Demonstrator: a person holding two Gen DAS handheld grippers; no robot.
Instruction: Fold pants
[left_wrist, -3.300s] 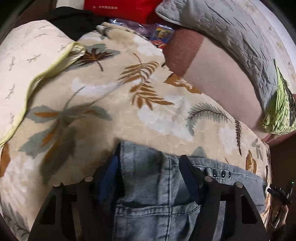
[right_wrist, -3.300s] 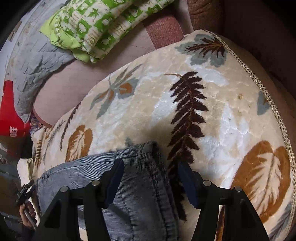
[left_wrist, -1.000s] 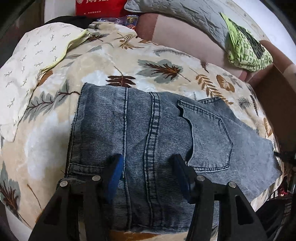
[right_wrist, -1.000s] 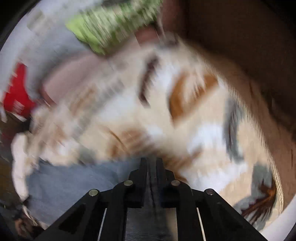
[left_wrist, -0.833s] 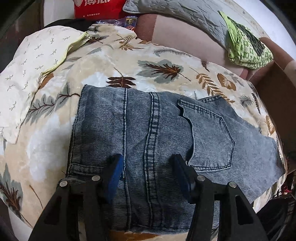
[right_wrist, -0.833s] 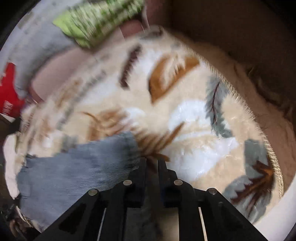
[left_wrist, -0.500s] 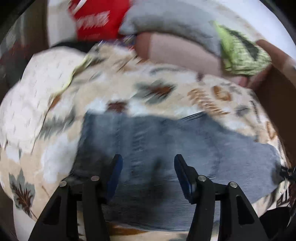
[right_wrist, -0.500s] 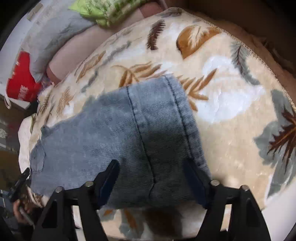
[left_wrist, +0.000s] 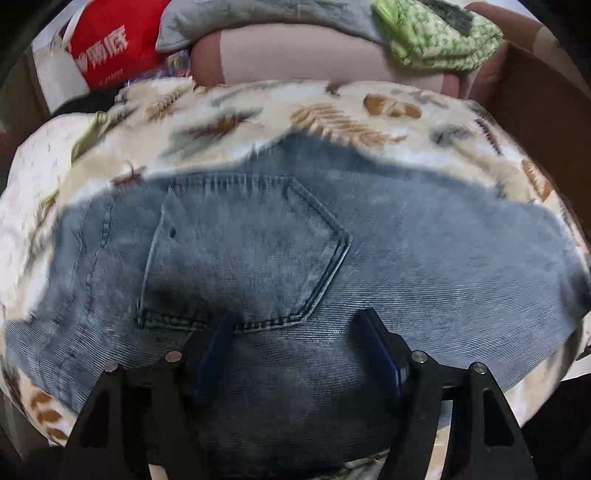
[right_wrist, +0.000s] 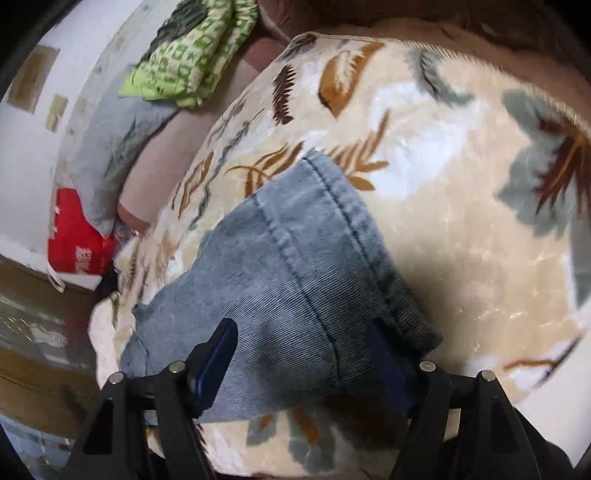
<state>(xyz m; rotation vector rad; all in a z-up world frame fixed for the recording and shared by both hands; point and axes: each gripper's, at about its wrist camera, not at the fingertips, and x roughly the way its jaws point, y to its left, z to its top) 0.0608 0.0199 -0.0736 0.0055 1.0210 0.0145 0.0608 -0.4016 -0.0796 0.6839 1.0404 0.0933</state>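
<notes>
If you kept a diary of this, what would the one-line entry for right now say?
step: fold pants | jeans: folded, flat on leaf blanket | left claw: open, over pocket end | right claw: open, over hem end | holding: nothing

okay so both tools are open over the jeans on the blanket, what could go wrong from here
1. The jeans lie on a plush leaf-print blanket; a low pinch by the left tool could likely catch blanket pile along with denim.
2. The right tool is over the hem near the blanket's front edge, so a pull toward the camera might drag that end off.
</notes>
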